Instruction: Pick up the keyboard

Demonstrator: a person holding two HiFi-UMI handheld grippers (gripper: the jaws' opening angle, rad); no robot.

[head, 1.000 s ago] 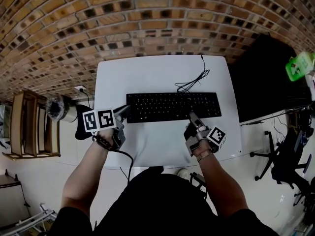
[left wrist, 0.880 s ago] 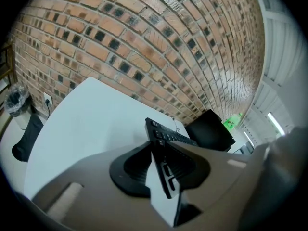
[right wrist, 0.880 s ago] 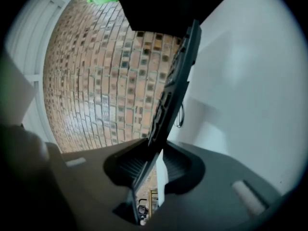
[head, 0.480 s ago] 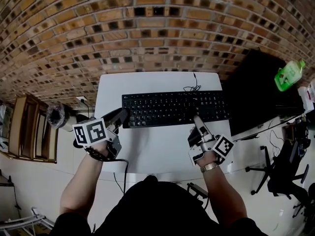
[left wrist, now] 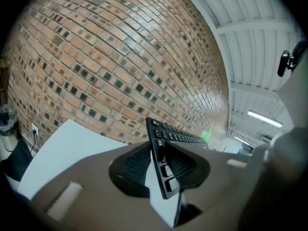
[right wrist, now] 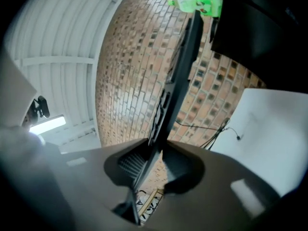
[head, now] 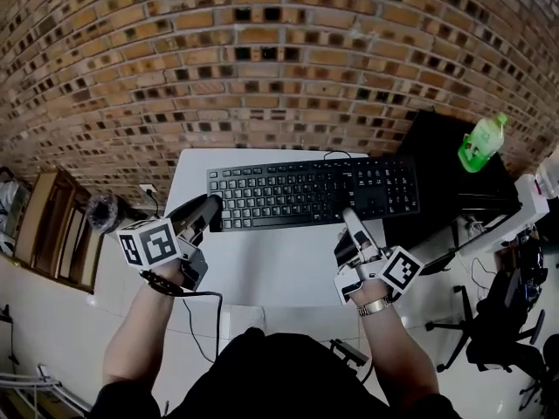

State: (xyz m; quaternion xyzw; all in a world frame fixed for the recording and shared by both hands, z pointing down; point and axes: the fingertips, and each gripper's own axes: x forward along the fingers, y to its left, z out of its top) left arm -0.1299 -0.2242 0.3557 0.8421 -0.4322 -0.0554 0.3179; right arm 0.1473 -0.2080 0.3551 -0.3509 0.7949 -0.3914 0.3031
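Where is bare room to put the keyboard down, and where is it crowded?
The white table is bare between the left gripper and right gripper, under the held keyboard. Its far edge has the cable. The dark desk at right carries a green bottle.

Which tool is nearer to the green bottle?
Right. The right tool grips the keyboard's near edge, closer to the bottle; the left tool grips the keyboard's left end, farther away.
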